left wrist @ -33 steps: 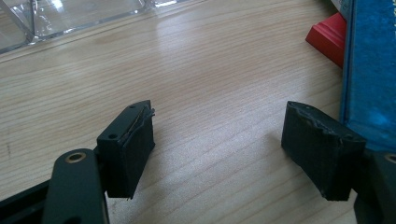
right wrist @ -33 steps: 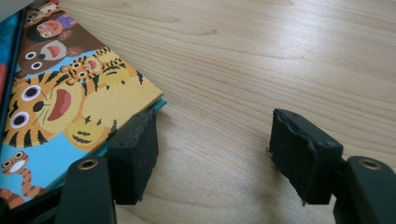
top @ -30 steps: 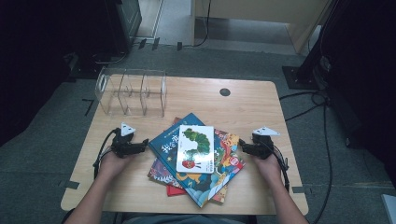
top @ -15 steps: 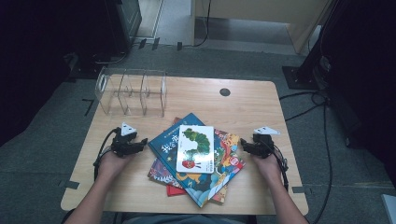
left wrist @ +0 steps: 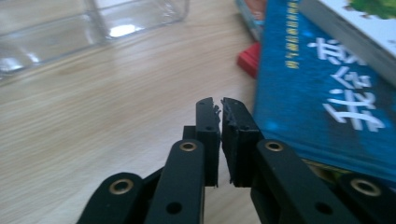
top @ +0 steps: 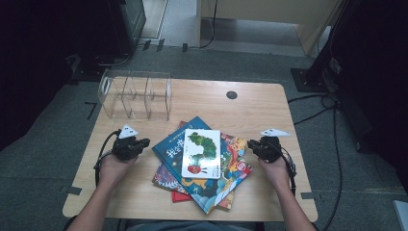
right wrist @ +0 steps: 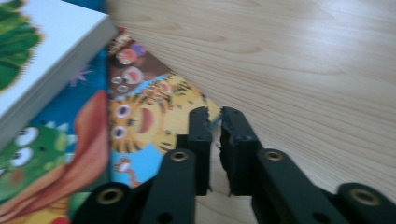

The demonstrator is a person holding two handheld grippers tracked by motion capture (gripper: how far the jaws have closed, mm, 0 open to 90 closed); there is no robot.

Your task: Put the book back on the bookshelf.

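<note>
A loose pile of picture books lies mid-table. On top is a white caterpillar book (top: 202, 153), under it a blue book (top: 174, 144) with white characters, then a colourful animal book (top: 234, 156) and a red one (top: 166, 180). My left gripper (top: 144, 142) rests on the wood just left of the pile, jaws shut and empty (left wrist: 220, 103), beside the blue book (left wrist: 322, 93). My right gripper (top: 251, 144) sits at the pile's right edge, also shut on nothing (right wrist: 214, 113), its tips over the corner of the animal book (right wrist: 140, 121). The white book (right wrist: 42, 60) lies to their left.
A clear acrylic divider rack (top: 135, 94) stands at the back left of the wooden table (top: 250, 110); its base (left wrist: 70, 28) is ahead of the left jaws. A round cable hole (top: 232, 95) sits at the back centre. Dark equipment and cables ring the table.
</note>
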